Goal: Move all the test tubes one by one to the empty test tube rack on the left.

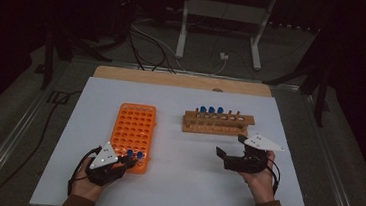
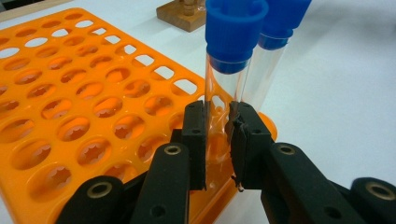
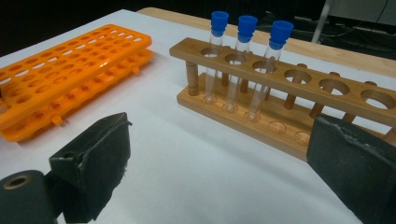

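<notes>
At the near left corner of the white-topped desk (image 1: 174, 182), the left gripper (image 1: 126, 162) is clenched on a clear glass test tube with a blue cap (image 2: 223, 84). Its two black jaws press the tube's lower wall from either side, as the left gripper view shows. The tube stands upright in a hole at the near right corner of the flat orange plastic rack of round holes (image 1: 134, 134). A second clear blue-capped tube (image 2: 273, 56) stands just beside the first, in the neighbouring hole.

Towards the far right of the desk, well apart from the orange rack, stands a long wooden test tube rack (image 1: 218, 122). Three blue-capped tubes (image 3: 243, 60) stand upright in the holes at its left end.

Near the desk's right edge, in front of the wooden rack, a hand holds the right gripper (image 1: 229, 146). Its jaws are released and stand wide apart, with nothing between them, and they point at the wooden rack.
</notes>
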